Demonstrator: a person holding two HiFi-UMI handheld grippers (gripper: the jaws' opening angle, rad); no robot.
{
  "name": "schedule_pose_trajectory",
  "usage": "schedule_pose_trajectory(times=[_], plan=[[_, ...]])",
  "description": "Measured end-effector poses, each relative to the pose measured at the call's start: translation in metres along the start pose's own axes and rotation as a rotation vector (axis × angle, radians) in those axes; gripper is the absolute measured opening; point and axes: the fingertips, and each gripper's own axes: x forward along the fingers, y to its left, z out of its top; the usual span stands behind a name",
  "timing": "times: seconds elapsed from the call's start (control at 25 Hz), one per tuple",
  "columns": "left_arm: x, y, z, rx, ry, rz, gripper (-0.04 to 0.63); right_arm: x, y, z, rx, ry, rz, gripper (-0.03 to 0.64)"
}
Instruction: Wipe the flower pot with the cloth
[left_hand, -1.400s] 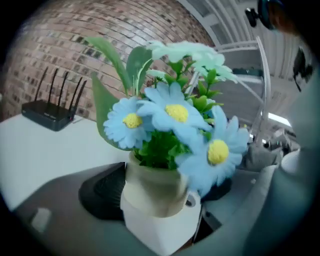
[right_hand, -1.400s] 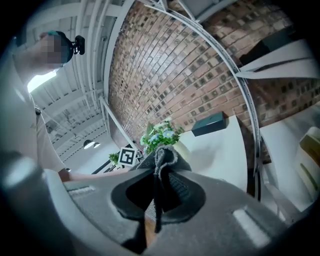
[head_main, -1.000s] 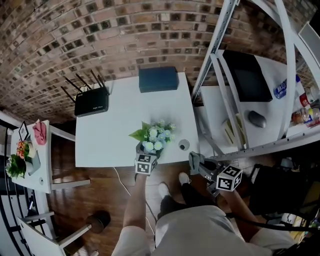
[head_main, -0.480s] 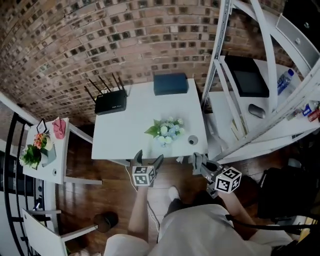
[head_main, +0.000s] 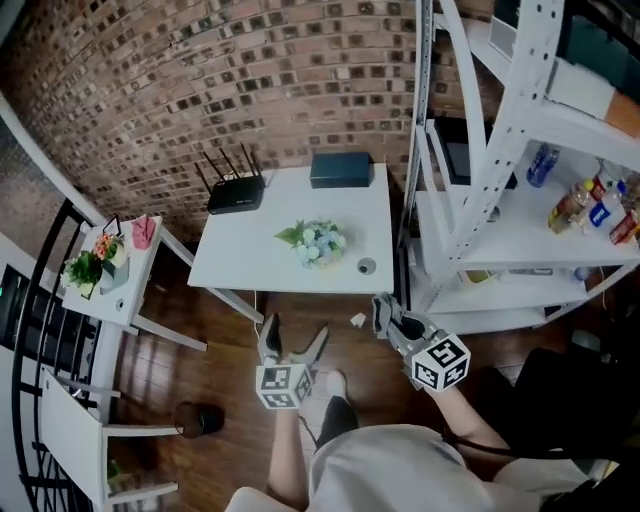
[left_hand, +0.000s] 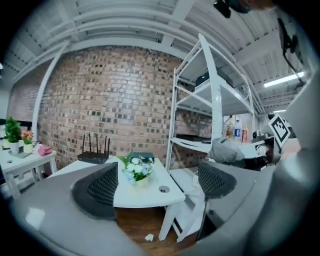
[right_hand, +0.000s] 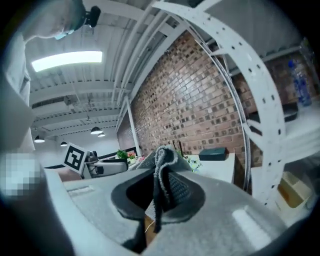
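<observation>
The left tongs stand released; their jaws have just been opening, and nothing sits between them. The right tongs are clenched on a grey cloth, folded between the pads. Both hover over the wooden floor, on the near side of the white table. The flower pot sits on that table toward its right, well apart from both tongs. A black router and a dark box lie along the far edge.
</observation>
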Motion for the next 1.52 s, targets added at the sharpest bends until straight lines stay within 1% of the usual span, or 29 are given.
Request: schedule_pose_trajectory(times=[0.12,0.2,0.32,0.36,0.4,0.48,0.56,0.76,0.88,1.08,1.2,1.32,1.4,1.52], plan=[[-0.027,-0.054,0.016,-0.010,-0.075,0.028,0.526,-0.048,-0.001,0.008,-0.050,-0.049,-0.002,0.000],[-0.048,-0.085,0.016,0.004,-0.087,0.052,0.519,-0.077,0.007,0.005,-0.064,-0.052,0.006,0.000],[-0.072,-0.117,0.017,0.057,-0.083,0.088,0.505,-0.110,0.018,0.006,-0.103,-0.054,0.013,0.000],[-0.075,-0.125,0.013,0.078,-0.066,0.099,0.486,-0.118,0.020,0.006,-0.110,-0.055,0.013,0.000],[-0.078,-0.132,0.005,0.093,-0.041,0.106,0.482,-0.126,0.022,0.005,-0.112,-0.054,0.011,0.000],[-0.084,-0.144,-0.009,0.095,-0.012,0.097,0.482,-0.138,0.027,0.000,-0.112,-0.053,0.001,0.000],[-0.089,-0.153,-0.009,0.078,-0.030,0.078,0.482,-0.145,0.030,-0.001,-0.115,-0.063,-0.013,0.000],[-0.096,-0.161,-0.003,0.086,-0.062,0.073,0.471,-0.158,0.033,-0.002,-0.114,-0.076,-0.062,0.000],[-0.103,-0.163,0.003,0.075,-0.083,0.065,0.471,-0.163,0.034,0.003,-0.132,-0.088,-0.087,0.000],[-0.122,-0.149,0.011,0.044,-0.117,0.062,0.471,-0.158,0.049,0.011,-0.164,-0.103,-0.110,0.000],[-0.133,-0.145,0.024,0.054,-0.145,0.050,0.479,-0.152,0.060,0.013,-0.209,-0.098,-0.120,0.000],[-0.143,-0.143,0.039,0.066,-0.171,0.030,0.515,-0.147,0.067,0.013,-0.228,-0.091,-0.124,0.000],[-0.147,-0.141,0.042,0.091,-0.162,0.023,0.531,-0.145,0.068,0.011,-0.262,-0.080,-0.141,0.000],[-0.150,-0.138,0.042,0.113,-0.146,0.017,0.531,-0.145,0.065,0.010,-0.288,-0.074,-0.169,0.000]])
